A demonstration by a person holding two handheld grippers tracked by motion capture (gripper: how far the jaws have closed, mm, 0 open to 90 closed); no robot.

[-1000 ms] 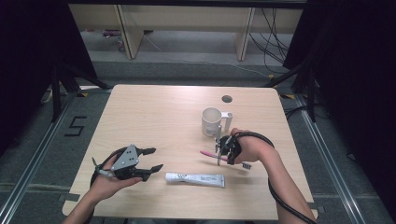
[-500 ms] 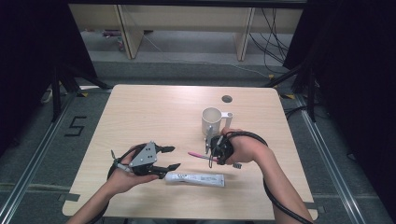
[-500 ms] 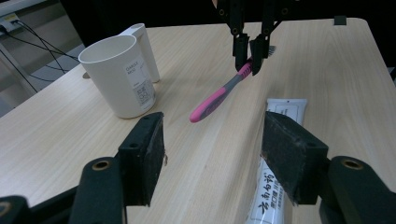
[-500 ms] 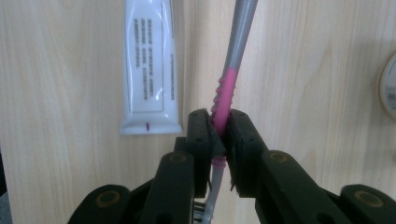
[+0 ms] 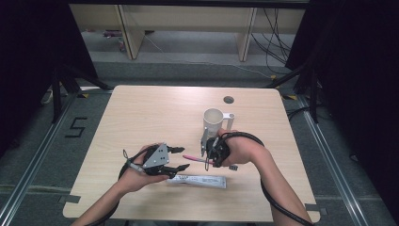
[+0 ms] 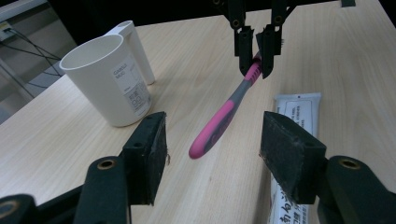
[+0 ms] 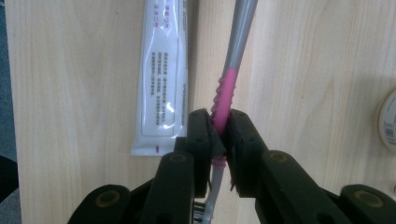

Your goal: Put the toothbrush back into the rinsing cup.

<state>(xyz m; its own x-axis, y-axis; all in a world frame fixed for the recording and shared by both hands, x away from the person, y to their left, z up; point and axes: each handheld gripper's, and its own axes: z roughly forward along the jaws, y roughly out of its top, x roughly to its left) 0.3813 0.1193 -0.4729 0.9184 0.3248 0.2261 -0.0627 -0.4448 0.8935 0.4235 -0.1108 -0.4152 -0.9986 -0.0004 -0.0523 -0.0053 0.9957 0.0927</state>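
Right gripper [image 5: 210,155] clamps the pink toothbrush [image 6: 223,119] above the table, its handle between the half-open, closing left gripper [image 6: 212,144] jaws; a misaligned handover could drop it beside the toothpaste tube [image 5: 197,180].

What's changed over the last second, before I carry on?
The left hand-held gripper slid right across the table toward the toothbrush, its jaws closing a little, nothing gripped. The right hand-held gripper, clamped on the toothbrush, shifted slightly left. The cup and toothpaste tube stayed put.

high: overhead, forward-down | tongs cams: close | shared: toothbrush [image 6: 224,114]
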